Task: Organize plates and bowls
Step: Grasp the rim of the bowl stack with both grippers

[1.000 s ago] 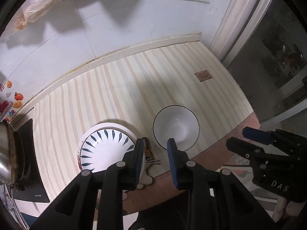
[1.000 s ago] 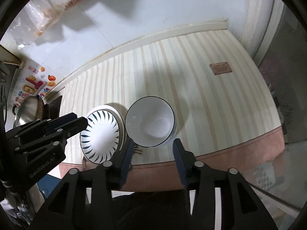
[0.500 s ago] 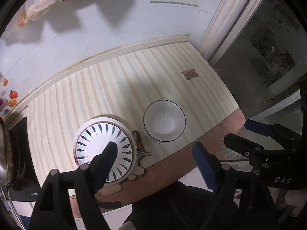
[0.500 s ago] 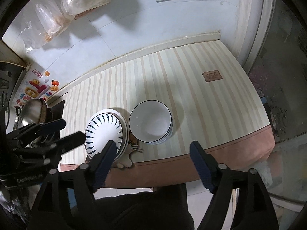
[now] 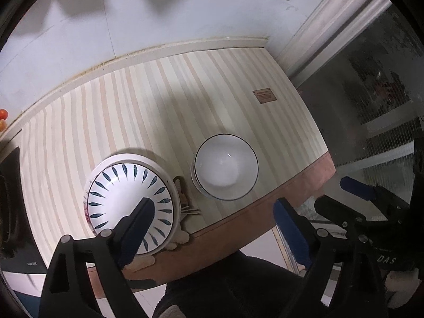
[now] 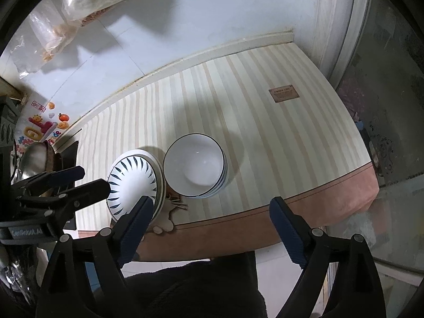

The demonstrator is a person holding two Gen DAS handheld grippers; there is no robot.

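Observation:
A stack of white plates point(image 5: 127, 201) with blue leaf marks sits near the front edge of the striped table; it also shows in the right wrist view point(image 6: 132, 182). To its right stands a stack of white bowls point(image 5: 225, 167) with a dark rim, seen too in the right wrist view point(image 6: 194, 168). My left gripper point(image 5: 212, 228) is open and empty, held above and in front of the table edge. My right gripper point(image 6: 209, 225) is open and empty, also back from the edge. Each gripper shows in the other's view.
The striped table point(image 6: 265, 137) meets a tiled wall at the back. A cat-shaped mat point(image 6: 169, 212) lies under the plates. A metal pot point(image 6: 31, 159) and a dark appliance stand at the left. A glass door point(image 5: 371, 92) is on the right. Bags point(image 6: 79, 5) hang on the wall.
Both grippers opened wide from nearly shut and drew back and up from the table. The plates and bowls stayed in place.

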